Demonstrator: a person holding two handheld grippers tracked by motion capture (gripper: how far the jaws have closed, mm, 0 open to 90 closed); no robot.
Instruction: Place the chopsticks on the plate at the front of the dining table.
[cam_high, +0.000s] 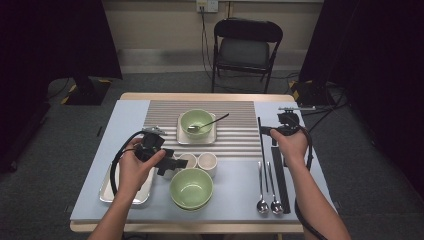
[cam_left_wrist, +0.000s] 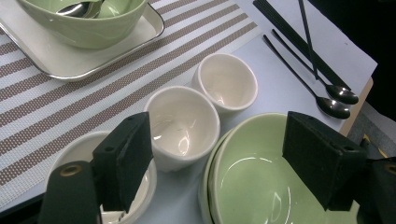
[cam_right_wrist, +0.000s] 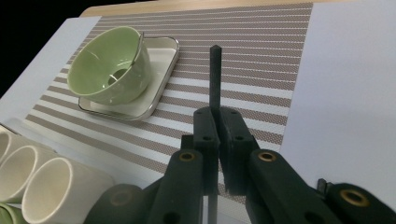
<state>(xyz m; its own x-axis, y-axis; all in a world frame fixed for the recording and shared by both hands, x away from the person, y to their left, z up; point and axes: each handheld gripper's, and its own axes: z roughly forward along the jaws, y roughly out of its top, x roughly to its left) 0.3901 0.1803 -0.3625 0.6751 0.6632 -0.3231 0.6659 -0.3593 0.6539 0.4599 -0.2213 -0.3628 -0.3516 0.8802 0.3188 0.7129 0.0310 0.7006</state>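
striped placemat (cam_high: 240, 135) covers the tabletop (cam_high: 125, 115); right gripper (cam_high: 282, 125) pinches a black chopstick (cam_high: 260, 145). left gripper (cam_left_wrist: 219, 163) hangs spread over white cups (cam_left_wrist: 184, 126). chopstick (cam_right_wrist: 215, 74) looks stiff, light, slippery; hold mid-shaft.

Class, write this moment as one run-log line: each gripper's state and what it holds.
left gripper: open, over cup | right gripper: shut on chopstick | spoon in far bowl
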